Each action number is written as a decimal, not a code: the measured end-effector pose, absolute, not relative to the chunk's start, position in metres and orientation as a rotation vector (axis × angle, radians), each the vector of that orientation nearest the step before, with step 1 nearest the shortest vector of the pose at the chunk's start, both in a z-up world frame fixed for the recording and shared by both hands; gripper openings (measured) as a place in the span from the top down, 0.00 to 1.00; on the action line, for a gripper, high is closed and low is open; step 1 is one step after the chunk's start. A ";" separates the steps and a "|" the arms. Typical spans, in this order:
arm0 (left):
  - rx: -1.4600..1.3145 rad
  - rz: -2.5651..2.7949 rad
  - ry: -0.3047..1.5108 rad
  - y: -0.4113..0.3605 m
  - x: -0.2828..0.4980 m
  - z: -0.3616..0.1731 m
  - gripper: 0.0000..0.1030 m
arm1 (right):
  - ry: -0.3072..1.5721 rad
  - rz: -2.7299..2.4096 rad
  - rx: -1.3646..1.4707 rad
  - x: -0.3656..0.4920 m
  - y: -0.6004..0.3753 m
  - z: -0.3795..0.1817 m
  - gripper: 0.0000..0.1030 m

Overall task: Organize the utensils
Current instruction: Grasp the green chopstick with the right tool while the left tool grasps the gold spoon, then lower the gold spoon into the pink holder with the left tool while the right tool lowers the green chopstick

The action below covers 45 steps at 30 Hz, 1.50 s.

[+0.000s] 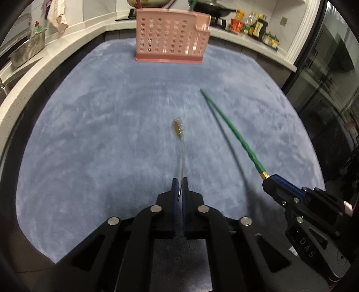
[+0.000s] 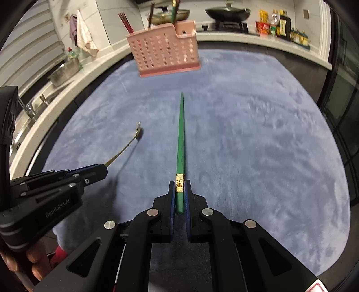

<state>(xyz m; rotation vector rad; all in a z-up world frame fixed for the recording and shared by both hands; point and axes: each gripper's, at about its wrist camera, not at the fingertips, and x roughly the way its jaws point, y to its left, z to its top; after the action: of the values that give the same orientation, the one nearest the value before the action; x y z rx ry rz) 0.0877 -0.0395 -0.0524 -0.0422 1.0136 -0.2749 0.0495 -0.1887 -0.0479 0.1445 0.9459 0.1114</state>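
Nearest you, the left gripper [image 1: 181,183] has its blue-padded jaws closed on the thin handle of a small metal fork [image 2: 125,148], whose tines point forward and down toward the blue-grey plush cloth [image 1: 101,134] covering the table. The right gripper [image 2: 179,191] is closed just as tightly on the butt end of a long green chopstick with a gold band [image 2: 180,139], its tip aimed ahead at the holder. Both utensils appear to be clear of the cloth, each casting a shadow below it, so the step in hand looks like the carry.

Keep both grips firm; each utensil is held at its very end, so it can pivot between the pads if you swing quickly. Raise the tips above the rim before you move forward, then tilt each piece toward upright and lower it in tip first. Bring one in at a time so that the two grippers, now near each other, do not collide over the narrow opening.

The pink perforated plastic utensil holder [image 2: 163,54] stands at the far edge of the cloth, well apart from both grippers. In the right wrist view it already holds dark red chopsticks [image 2: 126,22] at its left end, a dark one further along, and a green chopstick [image 2: 173,11] near the raised compartment on its right. That green one suggests where yours belongs.
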 end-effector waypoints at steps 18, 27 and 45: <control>-0.102 -0.253 0.859 -0.012 0.121 0.038 1.00 | 0.724 0.113 0.188 0.081 -0.207 0.066 0.93; -0.099 -0.269 0.765 -0.010 0.158 0.089 0.99 | 0.632 0.139 0.229 0.115 -0.218 0.116 0.93; -0.121 -0.293 0.589 -0.010 0.270 0.189 0.99 | 0.433 0.157 0.310 0.229 -0.240 0.204 0.93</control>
<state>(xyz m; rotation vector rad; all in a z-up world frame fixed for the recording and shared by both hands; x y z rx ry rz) 0.2701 -0.0101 0.1892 -0.1205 0.5894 -0.2935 0.2288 -0.2397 0.2036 0.3105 0.4333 0.1572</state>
